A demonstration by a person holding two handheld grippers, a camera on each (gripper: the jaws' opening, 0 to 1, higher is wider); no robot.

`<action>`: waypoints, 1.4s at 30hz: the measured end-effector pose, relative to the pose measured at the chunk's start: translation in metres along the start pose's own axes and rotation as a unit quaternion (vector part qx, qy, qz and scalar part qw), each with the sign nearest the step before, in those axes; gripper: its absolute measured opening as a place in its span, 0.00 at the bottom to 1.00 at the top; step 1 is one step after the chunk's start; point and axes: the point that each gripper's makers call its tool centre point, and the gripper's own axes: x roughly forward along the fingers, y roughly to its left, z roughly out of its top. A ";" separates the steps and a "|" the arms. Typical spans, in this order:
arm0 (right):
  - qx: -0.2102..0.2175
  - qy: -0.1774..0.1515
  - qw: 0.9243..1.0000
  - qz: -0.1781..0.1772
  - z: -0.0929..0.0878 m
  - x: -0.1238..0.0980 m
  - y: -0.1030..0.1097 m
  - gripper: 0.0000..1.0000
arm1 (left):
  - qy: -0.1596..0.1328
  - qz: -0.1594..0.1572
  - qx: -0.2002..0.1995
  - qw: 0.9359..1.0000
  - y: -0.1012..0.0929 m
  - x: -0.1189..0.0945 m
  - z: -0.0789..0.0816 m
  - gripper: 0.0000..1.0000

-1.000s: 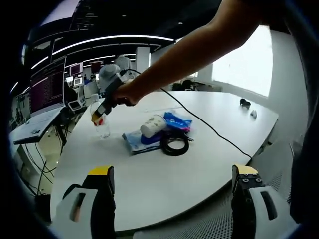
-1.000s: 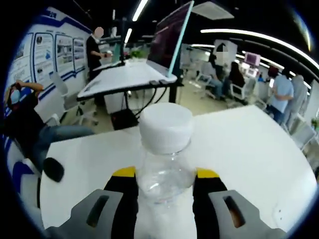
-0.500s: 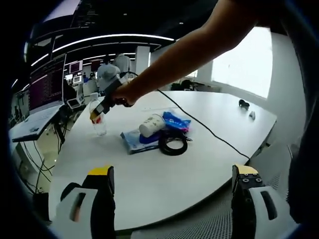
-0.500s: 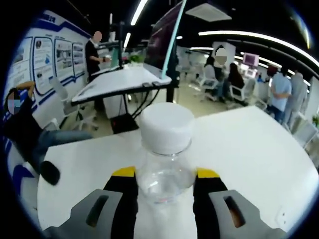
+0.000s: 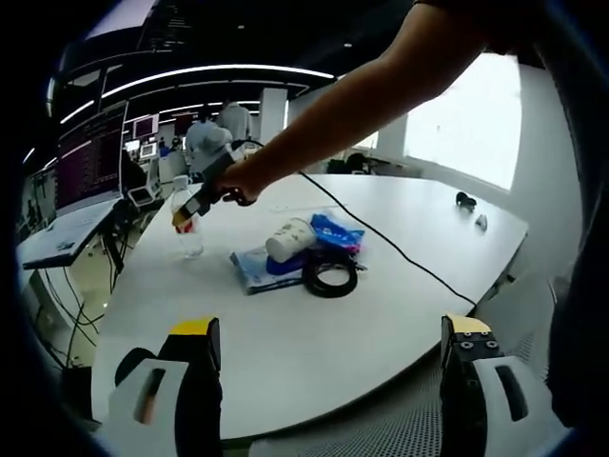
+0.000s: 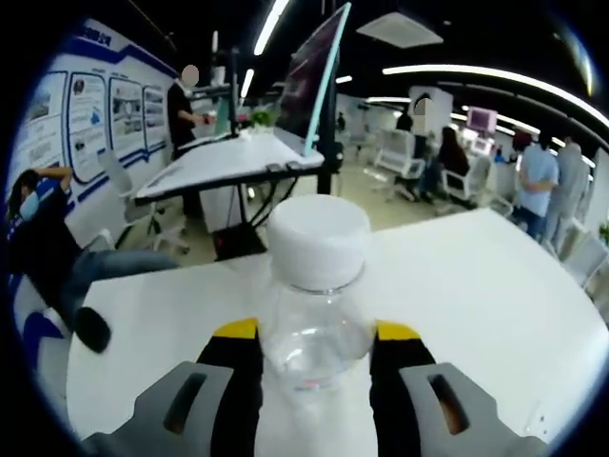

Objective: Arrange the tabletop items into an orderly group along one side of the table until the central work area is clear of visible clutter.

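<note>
1. Left gripper view, surface and room: white table (image 5: 314,352) with a curved edge, open office behind it, bright window on the right, monitors and desks on the left.
2. Left gripper view, count: one clear bottle (image 5: 186,228) near the far-left table edge; one central pile of a paper cup (image 5: 290,240) lying on its side, a blue packet (image 5: 338,231), a flat blue item underneath and one black cable coil (image 5: 331,276); one black cord (image 5: 400,243) running across the table; two small dark items (image 5: 466,198) far right.
3. Left gripper view, fingers: your left gripper (image 5: 324,381) has its jaws wide apart, holding nothing, over the near table edge. Your right gripper (image 5: 195,205) is out at the bottle, your arm reaching across.
4. Right gripper view, surface and room: same white table (image 6: 495,286), standing desk with a large monitor (image 6: 319,86) behind, wall posters on the left, several people seated and standing.
5. Right gripper view, count: one bottle (image 6: 316,314), one white cap (image 6: 318,241).
6. Right gripper view, fingers: your right gripper (image 6: 316,357) is clamped on the bottle's body just below the neck, yellow-tipped jaws against both sides, bottle upright.
</note>
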 end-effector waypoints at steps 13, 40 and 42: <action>0.017 0.003 1.000 0.011 -0.001 0.000 0.001 0.41 | 0.006 -0.003 0.008 1.000 -0.003 0.001 -0.003 0.96; -0.003 -0.002 1.000 0.030 0.007 -0.020 0.000 0.45 | -0.004 0.001 -0.011 1.000 0.001 0.001 0.001 0.96; 0.004 -0.009 0.999 0.031 0.010 -0.023 -0.001 0.45 | -0.005 0.002 -0.013 1.000 0.002 0.000 0.002 0.95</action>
